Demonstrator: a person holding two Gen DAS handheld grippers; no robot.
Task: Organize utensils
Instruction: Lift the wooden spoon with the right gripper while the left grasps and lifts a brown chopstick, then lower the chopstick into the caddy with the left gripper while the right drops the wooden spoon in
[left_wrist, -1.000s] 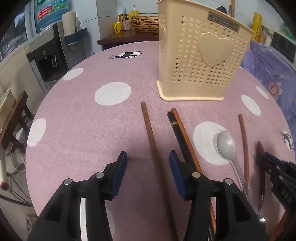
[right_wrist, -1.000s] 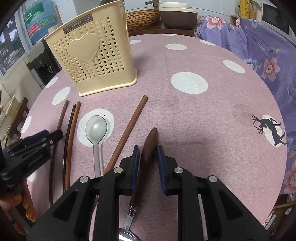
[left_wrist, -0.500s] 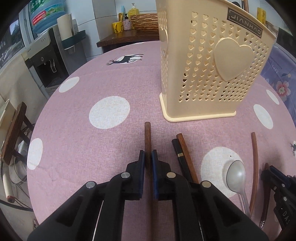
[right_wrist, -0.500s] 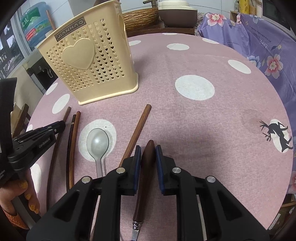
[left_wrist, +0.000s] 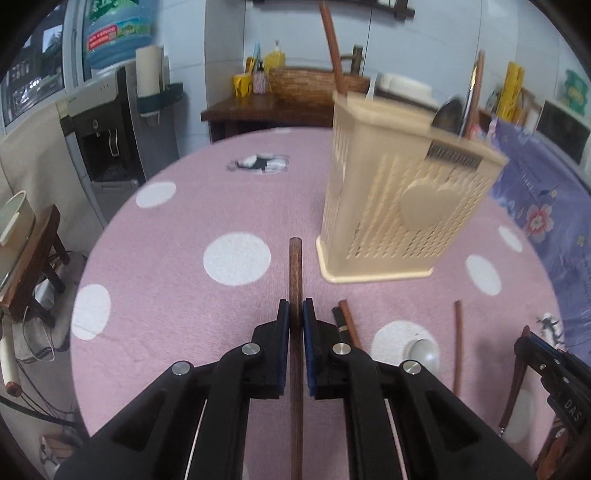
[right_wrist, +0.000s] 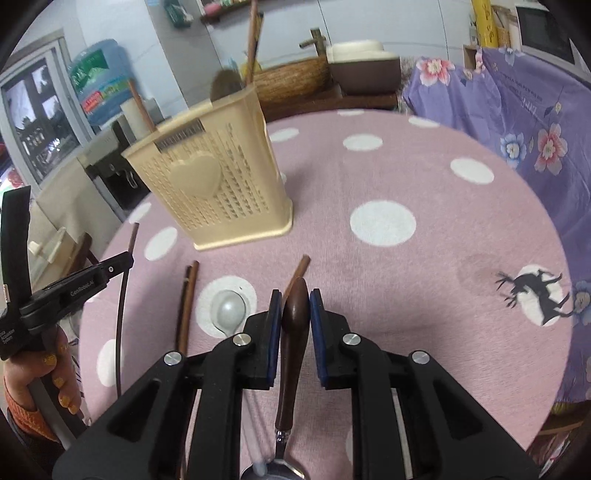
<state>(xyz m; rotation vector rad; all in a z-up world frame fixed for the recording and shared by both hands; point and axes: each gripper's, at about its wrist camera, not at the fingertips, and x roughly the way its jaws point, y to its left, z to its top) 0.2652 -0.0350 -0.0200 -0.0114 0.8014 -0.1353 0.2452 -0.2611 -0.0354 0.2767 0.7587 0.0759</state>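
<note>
My left gripper (left_wrist: 295, 314) is shut on a brown chopstick (left_wrist: 295, 266), held off the pink dotted table (left_wrist: 221, 206). The right gripper (right_wrist: 295, 295) is shut on the dark wooden handle of a spoon (right_wrist: 293, 332), whose metal bowl hangs below the jaws. A cream perforated utensil holder (left_wrist: 402, 206) (right_wrist: 214, 192) stands ahead with chopsticks and a spoon upright in it. On the table lie a pale spoon (left_wrist: 423, 350) (right_wrist: 229, 308), a pair of chopsticks (left_wrist: 345, 325) (right_wrist: 186, 306) and a single chopstick (left_wrist: 458, 343) (right_wrist: 299, 267).
A water dispenser (left_wrist: 107, 140) and a wooden stool (left_wrist: 33, 258) stand beyond the table's left edge. A side table with a woven basket (left_wrist: 306, 85) is behind. Purple floral cloth (right_wrist: 517, 122) covers something at the right. A hand (right_wrist: 48, 376) holds the left gripper.
The left jaws closed on the chopstick and lifted it off the table. The right gripper rose with the wooden-handled spoon. Both views now tilt up toward the holder's rim.
</note>
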